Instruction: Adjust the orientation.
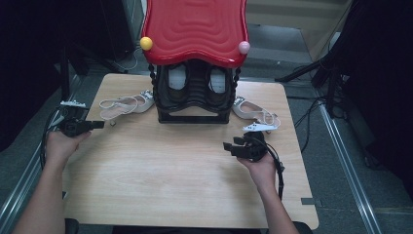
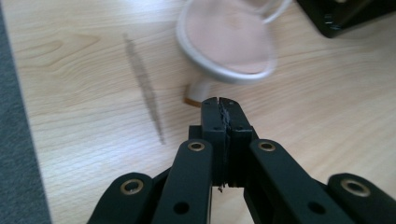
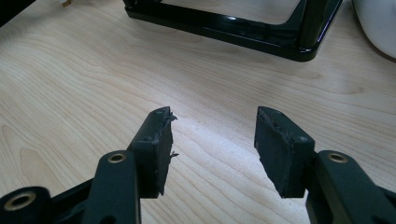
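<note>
The person's forearms come in from the near edge of the pale wooden tabletop (image 1: 185, 175), a gripper in each hand. The right gripper (image 1: 228, 145) rests low over the right middle of the board, pointing left, its fingers (image 3: 156, 140) standing wide apart with only bare wood grain between them. The left gripper (image 1: 100, 124) sits at the left edge of the tabletop, pointing right; in the left gripper view its fingers (image 2: 212, 119) are pressed together with nothing between them, their tips just short of the heel of the left sandal (image 2: 226, 44). That pale sandal lies on its side a little farther off, on the left of the board, its toe beside the base of the black shoe rack (image 1: 194, 95). The rack stands at the far middle under a wavy red roof (image 1: 195, 27) with a yellow ball (image 1: 146, 43) and a pink ball (image 1: 244, 47) at its front corners. A right sandal (image 1: 255, 113) lies just beside the rack's right side, beyond the right gripper
</note>
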The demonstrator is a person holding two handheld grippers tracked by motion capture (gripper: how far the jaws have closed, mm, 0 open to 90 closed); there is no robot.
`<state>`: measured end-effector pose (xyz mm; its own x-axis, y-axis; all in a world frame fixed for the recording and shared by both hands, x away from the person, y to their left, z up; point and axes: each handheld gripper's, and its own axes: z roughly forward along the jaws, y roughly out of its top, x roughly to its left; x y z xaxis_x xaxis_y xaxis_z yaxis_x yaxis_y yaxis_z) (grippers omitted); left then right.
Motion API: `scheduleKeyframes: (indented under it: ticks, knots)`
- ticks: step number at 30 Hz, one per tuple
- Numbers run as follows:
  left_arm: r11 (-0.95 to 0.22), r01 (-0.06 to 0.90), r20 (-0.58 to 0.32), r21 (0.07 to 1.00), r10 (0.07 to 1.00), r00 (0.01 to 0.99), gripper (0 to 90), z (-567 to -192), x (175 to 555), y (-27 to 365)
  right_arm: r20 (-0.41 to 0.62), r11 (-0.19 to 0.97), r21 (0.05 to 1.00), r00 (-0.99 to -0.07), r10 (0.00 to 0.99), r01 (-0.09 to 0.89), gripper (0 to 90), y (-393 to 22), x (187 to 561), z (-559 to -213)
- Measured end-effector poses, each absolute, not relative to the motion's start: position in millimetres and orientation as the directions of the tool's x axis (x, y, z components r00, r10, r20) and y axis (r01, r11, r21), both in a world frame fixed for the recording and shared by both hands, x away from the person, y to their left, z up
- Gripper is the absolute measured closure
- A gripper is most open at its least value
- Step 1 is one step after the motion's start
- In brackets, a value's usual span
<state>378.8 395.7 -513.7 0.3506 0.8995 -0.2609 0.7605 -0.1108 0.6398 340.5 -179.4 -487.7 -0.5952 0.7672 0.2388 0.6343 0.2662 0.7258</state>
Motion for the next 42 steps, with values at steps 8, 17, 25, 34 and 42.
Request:
scheduleKeyframes:
  ticks: [8, 17, 25, 34, 42]
  knots:
    - [-0.071, 0.762, -0.293, 0.644, 0.897, 0.331, 90.0, -521.8, 393.3, 396.5, 0.233, 0.268, 0.725, -0.593, 0.771, 0.634, 48.0, -182.0, 337.2, -489.0]
    - [-0.083, 0.773, -0.276, 0.628, 0.906, 0.322, 90.0, -527.1, 402.9, 390.7, 0.235, 0.255, 0.722, -0.575, 0.784, 0.643, 47.8, -188.4, 331.5, -489.3]
    - [-0.092, 0.769, -0.296, 0.633, 0.889, 0.35, 90.0, -521.7, 403.3, 382.2, 0.236, 0.254, 0.72, -0.572, 0.786, 0.646, 47.5, -189.8, 331.4, -489.2]
    - [-0.088, 0.782, -0.317, 0.618, 0.882, 0.35, 89.2, -517.2, 401.5, 363.4, 0.236, 0.251, 0.722, -0.571, 0.786, 0.645, 47.3, -190.2, 331.3, -488.8]
    - [-0.097, 0.792, -0.328, 0.603, 0.875, 0.356, 88.1, -511.9, 400.1, 346.7, 0.234, 0.254, 0.722, -0.572, 0.786, 0.644, 47.3, -189.6, 331.1, -488.9]
